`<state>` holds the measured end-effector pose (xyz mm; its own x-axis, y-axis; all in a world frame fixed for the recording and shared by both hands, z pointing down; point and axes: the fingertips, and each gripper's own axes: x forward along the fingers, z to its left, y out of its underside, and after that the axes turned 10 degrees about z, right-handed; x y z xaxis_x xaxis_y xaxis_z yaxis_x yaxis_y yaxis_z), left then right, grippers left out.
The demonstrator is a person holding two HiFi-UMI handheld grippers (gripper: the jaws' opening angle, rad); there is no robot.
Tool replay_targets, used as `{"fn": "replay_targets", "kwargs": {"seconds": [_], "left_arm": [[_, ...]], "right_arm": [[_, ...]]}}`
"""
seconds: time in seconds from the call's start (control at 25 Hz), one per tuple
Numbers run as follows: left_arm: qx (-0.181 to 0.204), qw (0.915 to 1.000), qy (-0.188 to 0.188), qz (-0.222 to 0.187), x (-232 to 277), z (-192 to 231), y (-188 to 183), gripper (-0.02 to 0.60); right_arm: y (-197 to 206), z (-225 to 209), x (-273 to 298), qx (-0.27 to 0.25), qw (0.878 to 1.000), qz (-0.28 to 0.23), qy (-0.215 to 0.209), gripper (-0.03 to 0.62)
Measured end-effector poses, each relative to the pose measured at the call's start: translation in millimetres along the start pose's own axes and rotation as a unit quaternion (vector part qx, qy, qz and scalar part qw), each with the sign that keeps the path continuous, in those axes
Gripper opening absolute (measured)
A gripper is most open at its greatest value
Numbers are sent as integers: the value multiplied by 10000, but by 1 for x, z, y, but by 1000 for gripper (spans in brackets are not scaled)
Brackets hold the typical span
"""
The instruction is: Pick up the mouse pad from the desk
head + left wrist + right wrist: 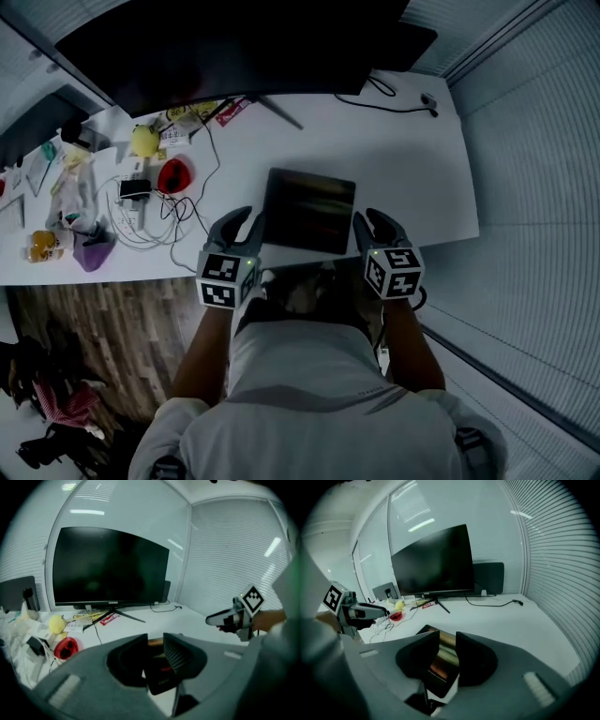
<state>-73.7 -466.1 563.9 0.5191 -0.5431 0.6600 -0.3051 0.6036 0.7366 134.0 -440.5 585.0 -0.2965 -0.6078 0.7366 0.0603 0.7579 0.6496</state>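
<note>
Everything I see is dim, with a cold blue-green tint. From my head, the white surface (394,159) is the brightest patch, evenly lit with only faint shadows. The floor (94,328) and the monitor (234,42) sink to near black. Both claw views are round fisheye pictures with black corners, and straight lines bow near the rim. Ceiling strip lights glint as streaks on the glossy wall (122,513). My left claw (155,644) and right claw (447,641) sit so close to the lens that they look soft and out of focus. The mouse pad (442,660) carries an orange-gold sheen.
</note>
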Motion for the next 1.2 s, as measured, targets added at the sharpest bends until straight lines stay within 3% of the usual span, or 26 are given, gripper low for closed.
{"fn": "replay_targets", "kwargs": {"seconds": [0.16, 0.36, 0.6, 0.68, 0.84, 1.0, 1.2], "left_arm": [[-215, 9966, -18, 797, 51, -6, 35, 178], [-337, 9850, 36, 1693, 101, -9, 74, 256], [346, 9642, -199, 2623, 135, -6, 120, 319], [423, 9607, -207, 2737, 138, -6, 128, 325], [195, 9600, -175, 2788, 138, -1, 134, 330], [-16, 9624, -271, 2703, 137, 6, 133, 391], [35, 9619, -217, 2727, 138, 1, 133, 372]], "right_arm": [[28, -21, 44, -8, 9978, 654, -67, 177], [58, -25, 91, -192, 9908, 1333, -116, 277], [92, -9, 119, -281, 9788, 2015, -240, 332], [98, -7, 123, -327, 9769, 2105, -166, 345], [100, -4, 127, -439, 9771, 2083, 76, 350], [104, -7, 125, -275, 9764, 2133, 176, 356], [106, -9, 126, -133, 9754, 2185, 260, 359]]}}
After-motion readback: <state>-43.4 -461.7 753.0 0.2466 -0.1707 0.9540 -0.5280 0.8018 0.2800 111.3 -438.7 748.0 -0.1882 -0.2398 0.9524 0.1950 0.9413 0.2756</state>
